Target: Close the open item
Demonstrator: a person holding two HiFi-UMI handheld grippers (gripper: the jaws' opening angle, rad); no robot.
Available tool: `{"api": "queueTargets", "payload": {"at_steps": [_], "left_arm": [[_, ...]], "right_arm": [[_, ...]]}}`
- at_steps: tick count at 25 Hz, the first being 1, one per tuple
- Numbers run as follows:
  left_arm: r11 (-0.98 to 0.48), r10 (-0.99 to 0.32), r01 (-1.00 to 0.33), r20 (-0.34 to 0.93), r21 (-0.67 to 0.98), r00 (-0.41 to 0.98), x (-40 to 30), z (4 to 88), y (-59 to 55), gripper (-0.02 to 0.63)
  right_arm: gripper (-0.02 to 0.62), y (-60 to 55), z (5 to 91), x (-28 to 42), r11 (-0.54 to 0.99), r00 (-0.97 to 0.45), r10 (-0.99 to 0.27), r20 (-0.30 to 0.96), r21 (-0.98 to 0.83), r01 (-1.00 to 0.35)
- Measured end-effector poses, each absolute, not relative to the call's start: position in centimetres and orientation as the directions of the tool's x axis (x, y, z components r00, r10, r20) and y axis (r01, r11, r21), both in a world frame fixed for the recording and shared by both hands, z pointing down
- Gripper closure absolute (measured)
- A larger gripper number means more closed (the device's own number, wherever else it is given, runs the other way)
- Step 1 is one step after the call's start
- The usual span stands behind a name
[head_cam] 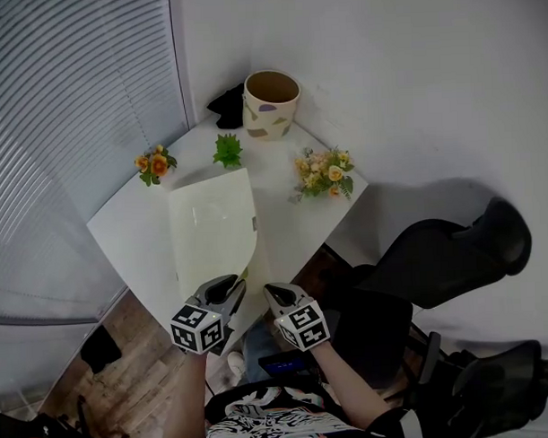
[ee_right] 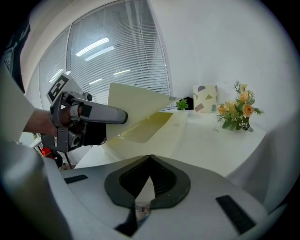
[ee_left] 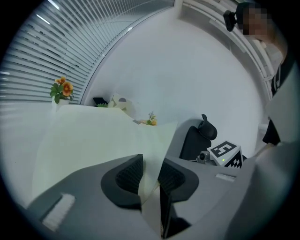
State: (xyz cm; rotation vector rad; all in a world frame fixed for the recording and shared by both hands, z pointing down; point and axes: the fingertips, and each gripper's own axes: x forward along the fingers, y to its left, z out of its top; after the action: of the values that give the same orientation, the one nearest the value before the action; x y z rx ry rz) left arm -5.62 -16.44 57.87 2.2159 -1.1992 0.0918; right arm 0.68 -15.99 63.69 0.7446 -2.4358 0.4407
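Left gripper clamped on raised cream folder cover; right gripper closed, empty, near surface edge.

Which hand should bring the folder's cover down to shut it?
Left, probably. The left gripper has the raised folder cover between its jaws and can lower it. The right gripper is shut and holds nothing.

A white tabletop stands in the corner of a small room, set against a plain white wall and a window covered by horizontal blinds. Wood-plank floor shows below the tabletop, with a black office chair just beside it. Bright streaks on the window appear to be reflected ceiling lights.
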Motion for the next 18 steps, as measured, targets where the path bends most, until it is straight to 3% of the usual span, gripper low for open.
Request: {"api": "queueTargets", "payload": {"at_steps": [18], "left_arm": [[-0.431,-0.573,-0.793,0.549,0.431,0.609,-4.1,61.0,-17.2,0.515]], "right_arm": [[0.592,-16.1,63.9,0.7,0.786,-0.701,-0.393,0.595,-0.179,-0.592]]}}
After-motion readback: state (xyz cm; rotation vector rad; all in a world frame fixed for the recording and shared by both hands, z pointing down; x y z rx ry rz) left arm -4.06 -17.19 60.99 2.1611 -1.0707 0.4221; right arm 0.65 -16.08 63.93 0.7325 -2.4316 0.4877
